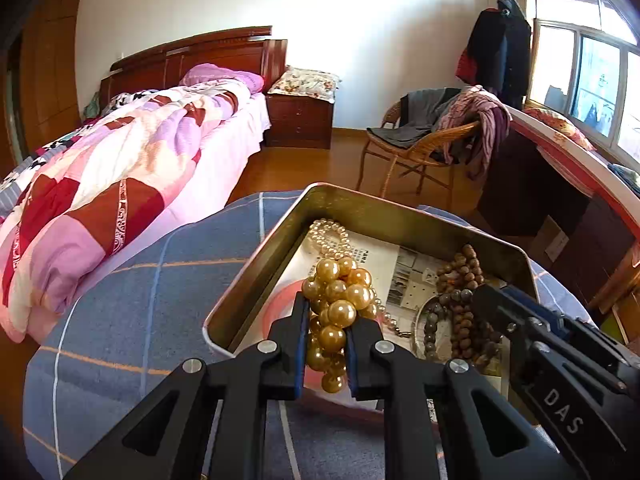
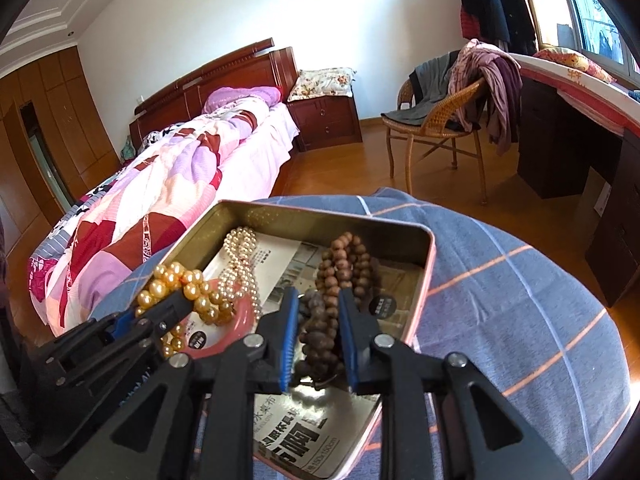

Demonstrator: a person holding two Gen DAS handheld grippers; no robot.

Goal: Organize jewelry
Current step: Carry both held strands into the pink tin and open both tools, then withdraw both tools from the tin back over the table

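Note:
An open metal tin lined with printed paper rests on a blue checked cloth. My left gripper is shut on a bunched strand of large gold beads at the tin's near left side. My right gripper stands slightly open around brown wooden beads, which lie in the tin's right part. A white pearl strand lies at the tin's far left. Grey beads sit beside the brown ones.
The cloth-covered surface drops off to a wooden floor all round. A bed with a patchwork quilt lies to the left. A wicker chair with clothes and a dark desk stand to the right.

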